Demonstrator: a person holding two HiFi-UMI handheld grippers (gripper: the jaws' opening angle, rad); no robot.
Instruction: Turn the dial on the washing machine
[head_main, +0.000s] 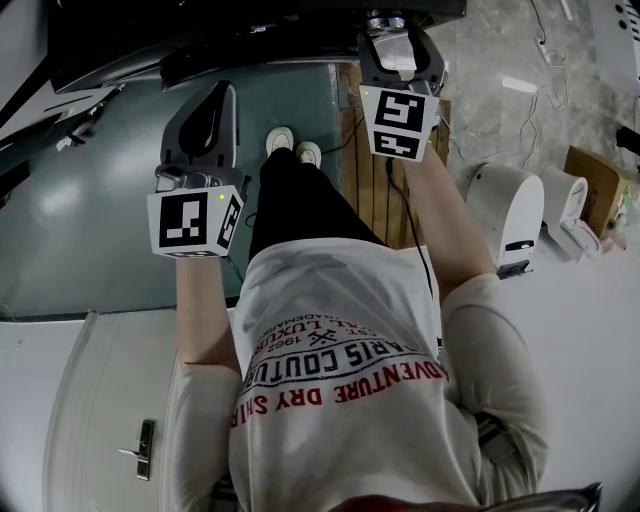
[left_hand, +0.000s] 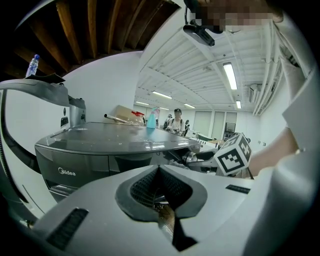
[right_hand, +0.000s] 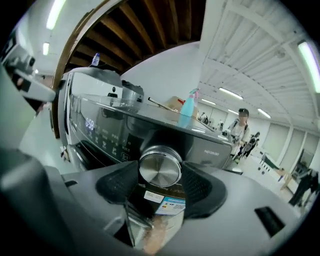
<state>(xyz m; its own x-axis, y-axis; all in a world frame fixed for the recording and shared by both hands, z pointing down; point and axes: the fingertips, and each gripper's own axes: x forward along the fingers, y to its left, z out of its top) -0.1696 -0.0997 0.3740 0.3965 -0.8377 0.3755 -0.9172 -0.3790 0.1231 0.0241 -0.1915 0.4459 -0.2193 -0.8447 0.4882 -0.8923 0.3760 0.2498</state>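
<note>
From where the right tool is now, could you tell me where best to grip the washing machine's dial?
Grip the dial by its round metal rim, coming straight at its face from the front: it sticks out of the washing machine panel, and the right tool holds it so.

Head view: washing machine (head_main: 260, 45) was cut off by the top edge; its dial (head_main: 386, 21) lay partly behind the right gripper (head_main: 393, 40). Right gripper view: panel labels (right_hand: 107, 142) were too small to read; background people (right_hand: 241, 127) indistinct.
</note>
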